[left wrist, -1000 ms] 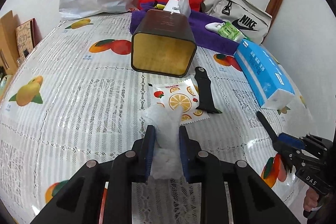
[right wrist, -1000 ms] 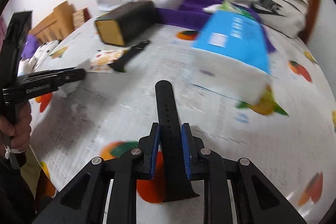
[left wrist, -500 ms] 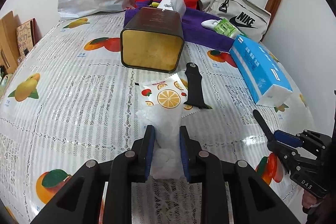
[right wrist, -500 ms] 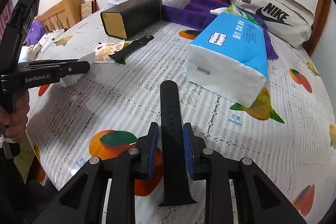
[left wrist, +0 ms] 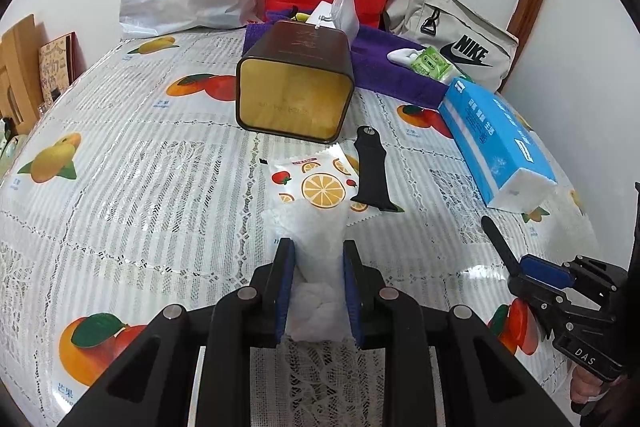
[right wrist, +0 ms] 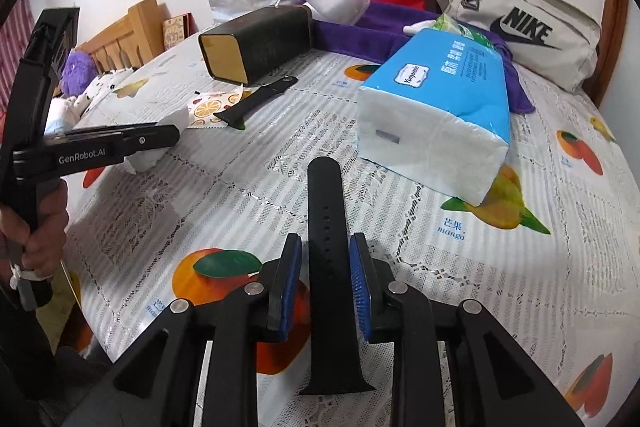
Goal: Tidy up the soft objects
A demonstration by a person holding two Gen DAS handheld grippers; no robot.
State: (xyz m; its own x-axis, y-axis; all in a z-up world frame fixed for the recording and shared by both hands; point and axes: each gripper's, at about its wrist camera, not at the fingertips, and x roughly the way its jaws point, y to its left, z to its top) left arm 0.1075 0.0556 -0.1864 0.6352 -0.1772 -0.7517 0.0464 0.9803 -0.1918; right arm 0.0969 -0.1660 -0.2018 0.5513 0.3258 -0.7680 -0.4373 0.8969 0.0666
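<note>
**Handling of soft pieces**

Clamped in left gripper (left wrist: pixel 318 247) at 6 o'clock: tissue wad (left wrist: pixel 308 227) — weightless, crushable, safe pinched mid-bulk. Lying loose on surface (right wrist: pixel 480 267) at 6 o'clock, between just-opened pads of right gripper (right wrist: pixel 325 247): watch strap (right wrist: pixel 325 195) — floppy, grippy; best pinched across its width.

Both views are evenly and brightly lit; shadows are soft and faint. A glare patch is seen on the glossy tabletop (left wrist: pixel 476 269). Edges are bent and darkly vignetted by fisheye distortion. Focus is sharp throughout.
</note>
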